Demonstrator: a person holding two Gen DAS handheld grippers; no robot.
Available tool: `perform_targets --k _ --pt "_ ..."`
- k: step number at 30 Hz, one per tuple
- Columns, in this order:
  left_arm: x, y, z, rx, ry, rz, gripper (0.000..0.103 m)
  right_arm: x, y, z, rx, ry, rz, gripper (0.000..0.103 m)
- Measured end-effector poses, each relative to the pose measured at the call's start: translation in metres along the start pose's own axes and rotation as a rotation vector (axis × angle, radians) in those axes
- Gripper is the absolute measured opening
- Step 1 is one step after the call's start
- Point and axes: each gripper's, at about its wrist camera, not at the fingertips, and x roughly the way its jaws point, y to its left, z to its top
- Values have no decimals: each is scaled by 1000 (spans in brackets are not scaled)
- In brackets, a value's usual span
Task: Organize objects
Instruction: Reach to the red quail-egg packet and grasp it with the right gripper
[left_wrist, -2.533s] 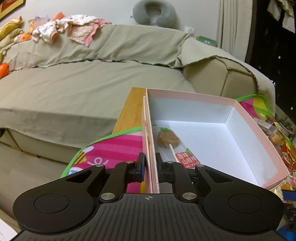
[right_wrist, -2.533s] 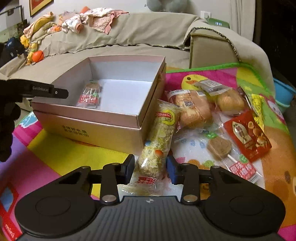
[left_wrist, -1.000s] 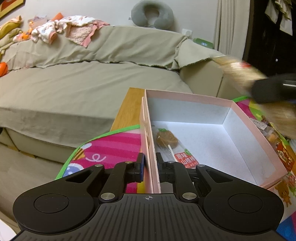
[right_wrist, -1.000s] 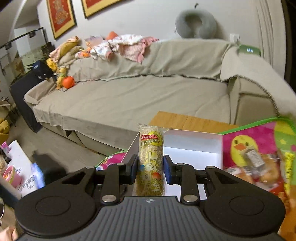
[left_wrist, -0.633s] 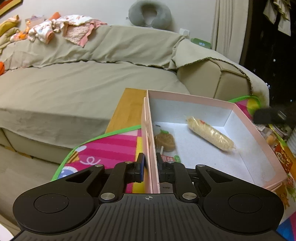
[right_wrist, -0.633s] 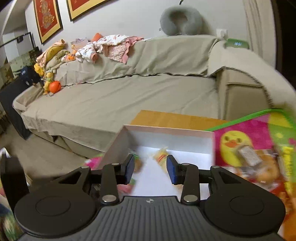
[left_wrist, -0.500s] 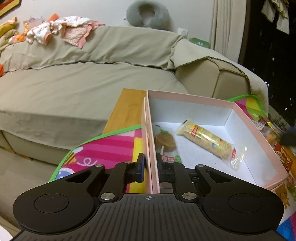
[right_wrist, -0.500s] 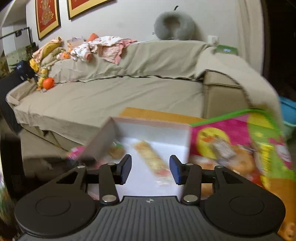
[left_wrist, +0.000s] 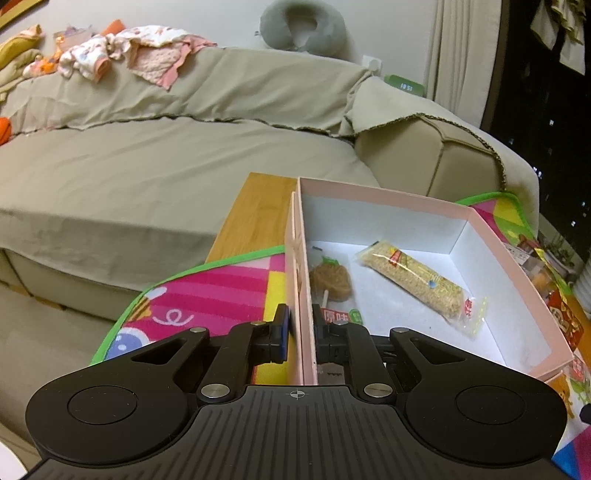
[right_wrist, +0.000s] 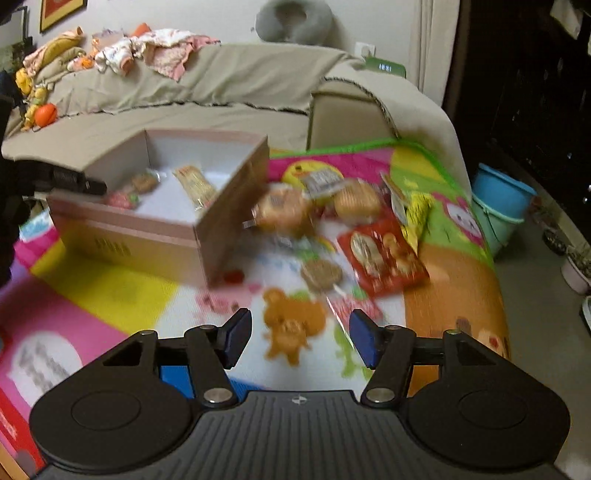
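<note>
My left gripper (left_wrist: 301, 334) is shut on the left wall of the pink box (left_wrist: 391, 197), one finger inside and one outside. In the box lie a long grain-bar packet (left_wrist: 417, 277) and a lollipop snack (left_wrist: 330, 280). In the right wrist view the box (right_wrist: 155, 230) stands at the left, with the grain bar (right_wrist: 195, 186) inside. My right gripper (right_wrist: 299, 334) is open and empty above the colourful mat (right_wrist: 122, 291). Loose snacks lie right of the box: bread packets (right_wrist: 284, 212), a red packet (right_wrist: 382, 256) and a round lollipop snack (right_wrist: 321, 275).
A beige sofa (left_wrist: 147, 155) with clothes on its back stands behind the table. A wooden table edge (left_wrist: 258, 210) shows past the mat. A blue bucket (right_wrist: 498, 203) stands on the floor at the right. The left gripper's body (right_wrist: 55, 179) shows at the box's left.
My right gripper carried the grain bar over the box, opened and let it drop inside, then pulled back to the right over the mat. My left gripper kept its hold on the box wall.
</note>
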Motion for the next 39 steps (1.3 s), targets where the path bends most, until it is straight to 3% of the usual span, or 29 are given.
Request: perform_targets --k 7,11,15,17,22,27,39 --pt "-2 1 0 -2 4 0 13 23 -21 12 31 14 -20 60" --pt "-3 2 -1 -8 6 -2 13 46 -35 27 17 30 -37 67" --pt "-4 2 -1 -7 6 -2 13 64 -55 29 141 79 61 67" --pt "-4 2 -1 -8 6 -4 13 61 -53 24 181 82 70 67" --pt "-4 2 -2 -8 5 -6 13 37 -25 12 124 108 210 67" --pt "-5 1 -3 -6 5 -9 14 43 -14 18 107 107 140 67" --pt "-7 -1 -3 14 5 -2 14 81 -21 52 302 108 26 71"
